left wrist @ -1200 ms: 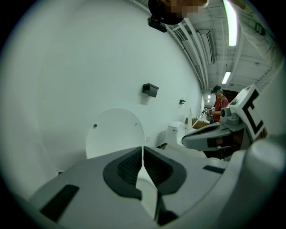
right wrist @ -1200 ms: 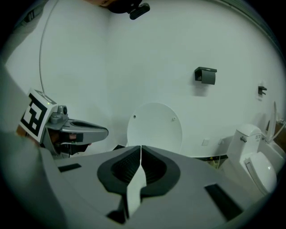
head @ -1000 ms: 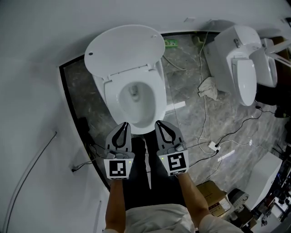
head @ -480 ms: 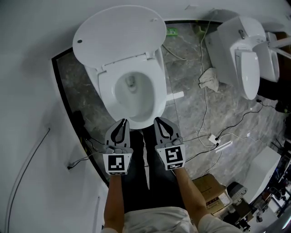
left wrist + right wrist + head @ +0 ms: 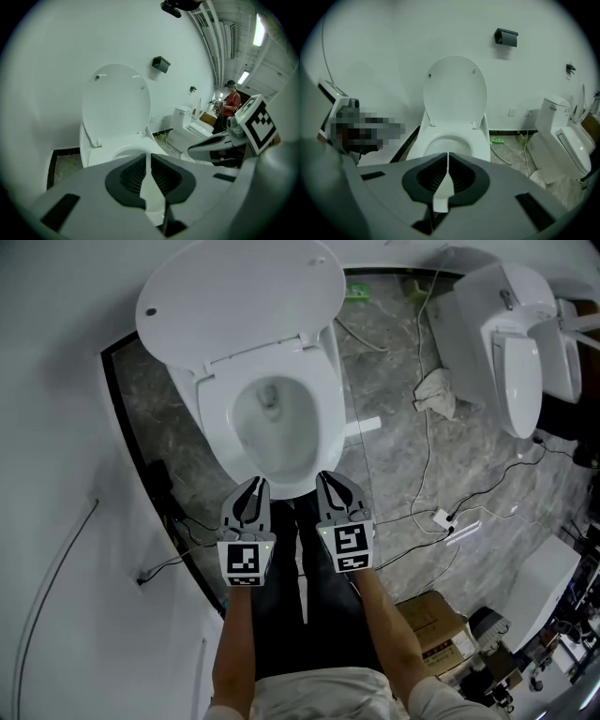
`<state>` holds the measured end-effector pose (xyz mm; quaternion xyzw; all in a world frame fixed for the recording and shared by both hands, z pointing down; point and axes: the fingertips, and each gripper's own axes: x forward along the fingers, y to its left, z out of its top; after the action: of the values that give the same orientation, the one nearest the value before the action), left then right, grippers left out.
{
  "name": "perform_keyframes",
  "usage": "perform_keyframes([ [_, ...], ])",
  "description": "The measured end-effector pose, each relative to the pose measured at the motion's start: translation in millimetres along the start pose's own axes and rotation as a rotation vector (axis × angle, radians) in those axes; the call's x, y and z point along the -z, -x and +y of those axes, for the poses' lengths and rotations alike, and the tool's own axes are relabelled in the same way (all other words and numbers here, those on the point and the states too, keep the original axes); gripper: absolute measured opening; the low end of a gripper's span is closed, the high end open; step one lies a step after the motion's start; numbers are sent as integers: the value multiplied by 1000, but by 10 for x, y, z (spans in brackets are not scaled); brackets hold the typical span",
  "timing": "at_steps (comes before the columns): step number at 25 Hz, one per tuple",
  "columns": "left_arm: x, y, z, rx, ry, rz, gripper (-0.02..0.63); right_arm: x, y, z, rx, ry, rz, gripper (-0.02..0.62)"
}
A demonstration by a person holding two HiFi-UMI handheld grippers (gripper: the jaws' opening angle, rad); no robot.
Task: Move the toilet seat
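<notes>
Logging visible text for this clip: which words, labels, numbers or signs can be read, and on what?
No readable words or numbers anywhere.
Left gripper cube, right gripper cube: square black-and-white patterns only.
Green packet: too small to read.

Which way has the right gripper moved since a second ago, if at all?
Yes: the right gripper has dropped lower, looking smaller beside the toilet bowl, which looks bigger.

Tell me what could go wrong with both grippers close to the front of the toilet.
The left gripper and right gripper have shut jaws, so they may slip off the seat. A seat lifted fast could bang the raised lid. Loose cables on the floor are a tripping hazard.
</notes>
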<state>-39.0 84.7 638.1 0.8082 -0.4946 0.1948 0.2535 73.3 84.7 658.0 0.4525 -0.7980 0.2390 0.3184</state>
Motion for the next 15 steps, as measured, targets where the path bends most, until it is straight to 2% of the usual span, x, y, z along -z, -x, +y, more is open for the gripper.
perform_keyframes([
  [6, 349, -202, 1, 1, 23, 68, 29, 349, -197, -50, -3, 10, 80, 23],
  [15, 749, -358, 65, -16, 80, 131, 40, 647, -369, -42, -15, -6, 144, 24],
])
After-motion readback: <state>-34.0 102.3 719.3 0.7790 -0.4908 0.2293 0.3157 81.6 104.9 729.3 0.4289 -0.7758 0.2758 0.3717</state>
